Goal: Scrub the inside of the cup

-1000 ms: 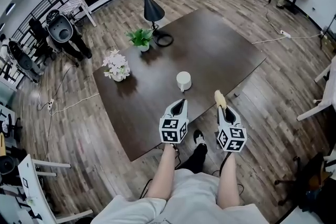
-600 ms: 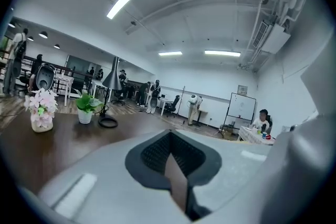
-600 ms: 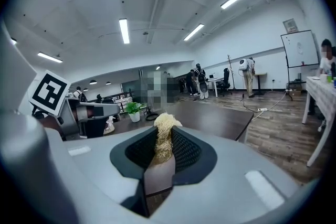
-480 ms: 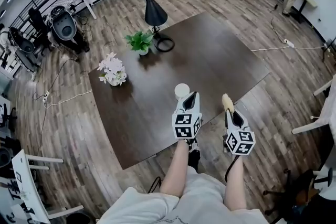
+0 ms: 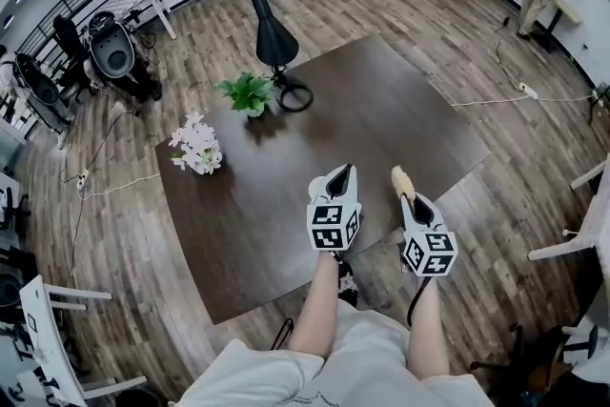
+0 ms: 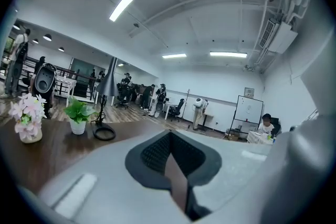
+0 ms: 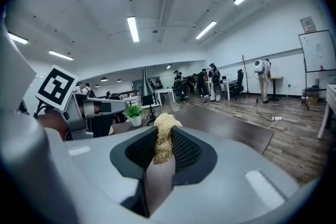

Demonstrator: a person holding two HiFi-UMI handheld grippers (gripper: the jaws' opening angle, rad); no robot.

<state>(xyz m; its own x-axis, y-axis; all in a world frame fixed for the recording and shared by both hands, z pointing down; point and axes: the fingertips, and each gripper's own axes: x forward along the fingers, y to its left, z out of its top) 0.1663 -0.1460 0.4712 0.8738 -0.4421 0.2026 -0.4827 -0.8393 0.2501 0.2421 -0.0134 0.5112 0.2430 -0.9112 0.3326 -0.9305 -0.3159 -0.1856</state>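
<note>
Scrubber [image 7: 164, 131] of coarse fibre fills right claw [image 7: 159, 170]

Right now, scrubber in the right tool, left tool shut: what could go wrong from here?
1. No cup shows in any view. The left tool has its jaws together and empty above the table. If the cup sits hidden behind it, advancing blind could knock it over.
2. The right tool pinches the scrubber only by its lower end. The fibrous top sticks out free and may bend or slip under scrubbing pressure.
</note>
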